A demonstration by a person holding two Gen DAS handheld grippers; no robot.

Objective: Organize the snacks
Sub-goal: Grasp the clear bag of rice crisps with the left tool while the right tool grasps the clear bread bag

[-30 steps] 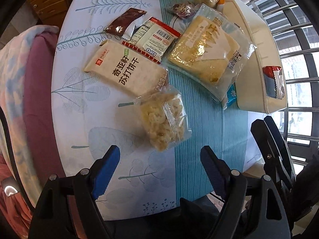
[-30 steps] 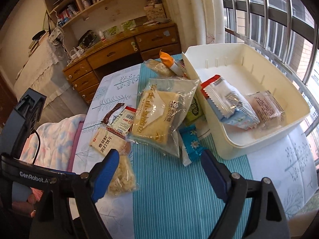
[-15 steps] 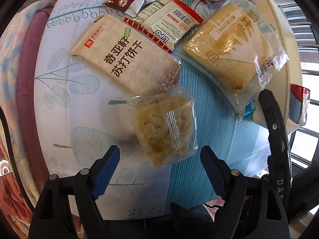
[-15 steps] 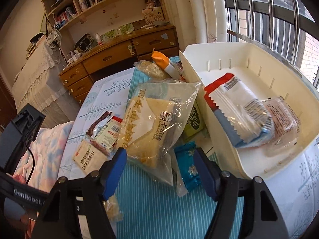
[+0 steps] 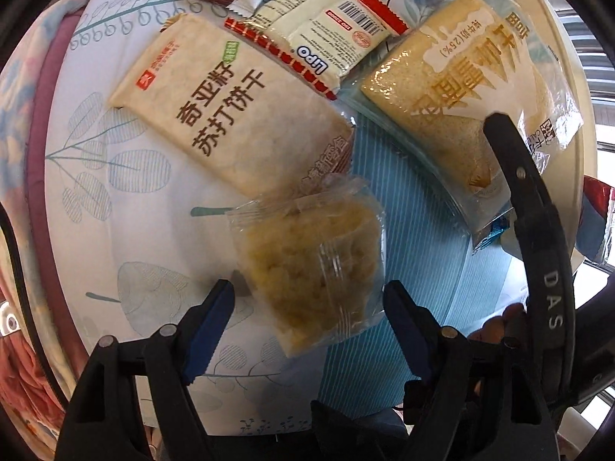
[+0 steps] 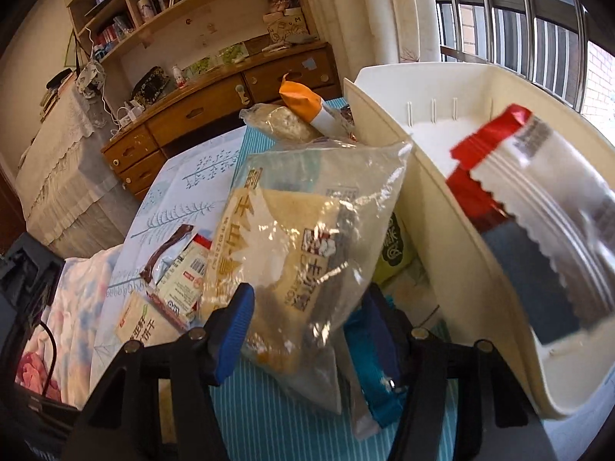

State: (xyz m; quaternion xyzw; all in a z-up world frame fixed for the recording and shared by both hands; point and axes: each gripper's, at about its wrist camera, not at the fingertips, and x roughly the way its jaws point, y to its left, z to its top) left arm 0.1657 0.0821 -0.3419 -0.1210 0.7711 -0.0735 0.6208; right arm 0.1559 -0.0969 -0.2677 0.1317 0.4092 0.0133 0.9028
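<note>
The left gripper [image 5: 307, 307] is matte black plastic, a forked frame whose two arms each carry round silver screw heads. Both fingers [image 5: 209, 326] end in blue pads with fine ribbed faces and saw-toothed edges. The right gripper [image 6: 307, 322] is built the same way: black arms, silver screws, ribbed blue pads [image 6: 234, 330]. Seen from the left gripper's camera, the right gripper's curved black body bears pale letters "DAS". A thin black cable trails beside the left gripper's body.

Bright window daylight, wrapper glare, fisheye-bent edges, slight blur
</note>
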